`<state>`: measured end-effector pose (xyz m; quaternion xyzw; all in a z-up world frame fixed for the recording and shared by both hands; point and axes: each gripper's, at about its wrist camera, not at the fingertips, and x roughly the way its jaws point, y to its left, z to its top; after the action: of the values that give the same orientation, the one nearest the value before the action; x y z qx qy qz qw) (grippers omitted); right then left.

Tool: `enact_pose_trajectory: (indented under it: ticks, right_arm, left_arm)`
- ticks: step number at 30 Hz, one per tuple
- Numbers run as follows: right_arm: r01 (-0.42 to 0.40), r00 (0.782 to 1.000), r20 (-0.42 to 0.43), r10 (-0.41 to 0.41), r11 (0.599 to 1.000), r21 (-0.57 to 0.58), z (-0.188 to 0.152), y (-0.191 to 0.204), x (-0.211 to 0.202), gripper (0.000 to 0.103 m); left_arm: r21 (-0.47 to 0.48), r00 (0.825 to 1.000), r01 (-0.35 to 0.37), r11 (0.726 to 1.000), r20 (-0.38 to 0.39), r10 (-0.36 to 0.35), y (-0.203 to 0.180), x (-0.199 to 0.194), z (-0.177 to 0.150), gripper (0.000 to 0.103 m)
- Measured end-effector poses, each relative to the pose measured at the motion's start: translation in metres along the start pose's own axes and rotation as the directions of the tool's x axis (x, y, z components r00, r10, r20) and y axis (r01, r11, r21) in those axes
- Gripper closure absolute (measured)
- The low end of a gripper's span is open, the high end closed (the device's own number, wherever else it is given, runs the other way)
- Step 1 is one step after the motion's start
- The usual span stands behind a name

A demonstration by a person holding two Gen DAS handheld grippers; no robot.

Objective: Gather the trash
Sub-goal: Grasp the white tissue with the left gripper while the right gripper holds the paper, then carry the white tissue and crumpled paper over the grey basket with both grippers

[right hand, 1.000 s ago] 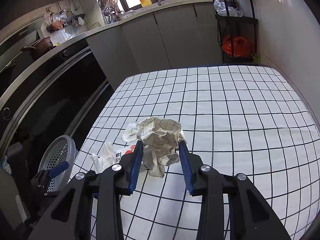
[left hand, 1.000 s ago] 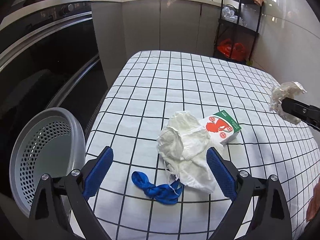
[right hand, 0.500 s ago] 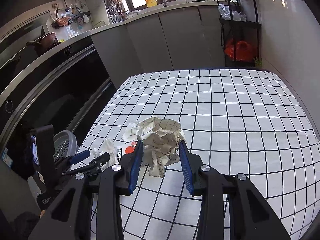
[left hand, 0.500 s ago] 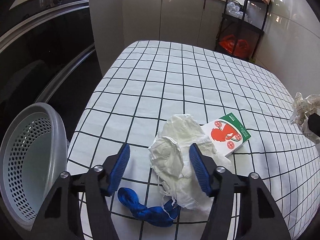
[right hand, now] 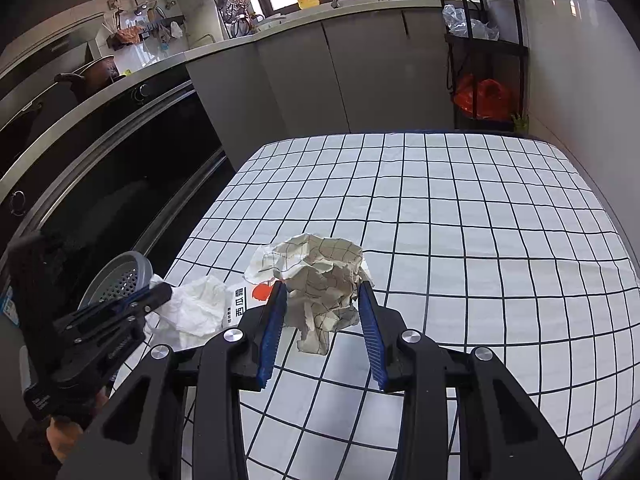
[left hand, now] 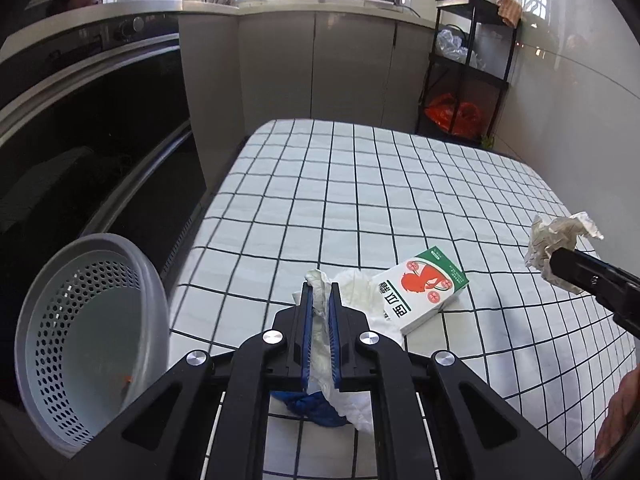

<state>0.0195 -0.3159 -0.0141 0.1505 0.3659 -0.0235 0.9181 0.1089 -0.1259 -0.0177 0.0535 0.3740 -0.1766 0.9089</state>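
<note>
My left gripper (left hand: 320, 292) has its jaws closing tight on a white crumpled wad (left hand: 320, 344); the blue pads press on it from both sides. A blue scrap (left hand: 316, 408) lies under the wad. A white, green and red carton (left hand: 424, 288) lies just to the right on the checked cloth. My right gripper (right hand: 322, 292) is shut on a crumpled checked paper ball (right hand: 320, 276) and holds it above the cloth. The right wrist view also shows the left gripper (right hand: 160, 292) with the wad (right hand: 192, 312).
A grey perforated basket (left hand: 92, 344) stands off the table's left edge, beside the dark oven front (left hand: 100, 140). The checked tablecloth (left hand: 360, 200) stretches back toward the grey cabinets. A black shelf rack (left hand: 468, 72) stands at the far right. A hand (left hand: 620, 412) shows at the right edge.
The left jaws went from wide open to shut on the white wad, and the gripper moved in over it. The right gripper kept still with its paper ball.
</note>
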Motion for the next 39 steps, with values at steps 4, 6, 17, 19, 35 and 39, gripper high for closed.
enact_pose_trajectory:
  ticks: [4,6,17,19,35,39]
  right_arm:
    - [-0.012,1.0,0.008,0.012,1.0,-0.013,-0.001,0.008,-0.003,0.067]
    - [-0.023,1.0,0.009,0.023,0.999,-0.022,-0.001,0.015,-0.003,0.067]
    - [-0.141,0.99,-0.015,0.14,0.984,-0.108,-0.007,0.101,0.014,0.067]
    - [-0.168,0.986,-0.036,0.165,0.979,-0.114,-0.011,0.119,0.024,0.067]
    - [-0.288,0.955,-0.161,0.251,0.916,-0.28,-0.035,0.255,0.09,0.067]
    - [-0.31,0.947,-0.18,0.268,0.908,-0.282,-0.036,0.271,0.103,0.067]
  left_arm:
    - [-0.021,0.999,-0.041,0.999,0.019,0.041,0.019,-0.027,0.005,0.095]
    - [-0.025,0.998,-0.064,0.998,0.024,0.065,0.031,-0.04,0.006,0.095]
    - [-0.076,0.975,-0.203,0.976,0.073,0.208,0.116,-0.087,-0.002,0.095]
    - [-0.098,0.972,-0.22,0.971,0.068,0.227,0.134,-0.088,-0.006,0.095]
    - [-0.222,0.946,-0.325,0.92,-0.063,0.319,0.245,-0.064,-0.036,0.095]
    - [-0.235,0.945,-0.328,0.915,-0.094,0.314,0.261,-0.06,-0.043,0.095]
